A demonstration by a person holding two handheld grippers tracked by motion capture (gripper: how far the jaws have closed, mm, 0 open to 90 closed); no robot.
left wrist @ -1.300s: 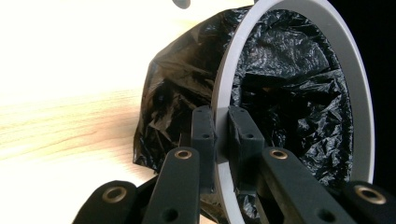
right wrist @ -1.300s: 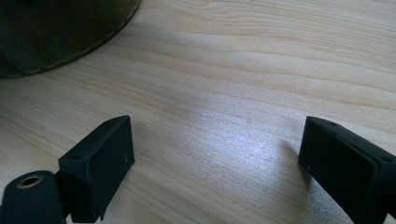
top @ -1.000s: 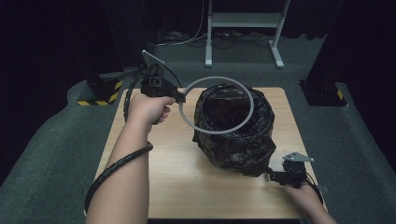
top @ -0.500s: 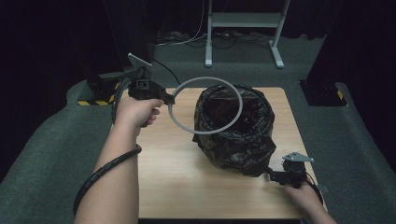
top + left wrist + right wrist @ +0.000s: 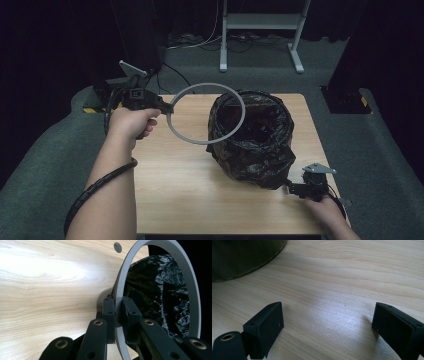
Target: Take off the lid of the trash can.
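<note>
My left gripper [image 5: 167, 106] pinches the grey ring [image 5: 205, 113] by its rim, up in the air beside the bag-lined bin [image 5: 255, 137], while my right gripper [image 5: 295, 189] rests wide open and empty on the table [image 5: 185, 185]; that thin edge-hold could let the ring twist or slip and snag the bag.

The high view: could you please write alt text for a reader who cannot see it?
The left gripper holds a grey ring in the air, beside and partly over the open mouth of a bin lined with a black bag on a wooden table. The right gripper rests open near the table's front right corner.
</note>
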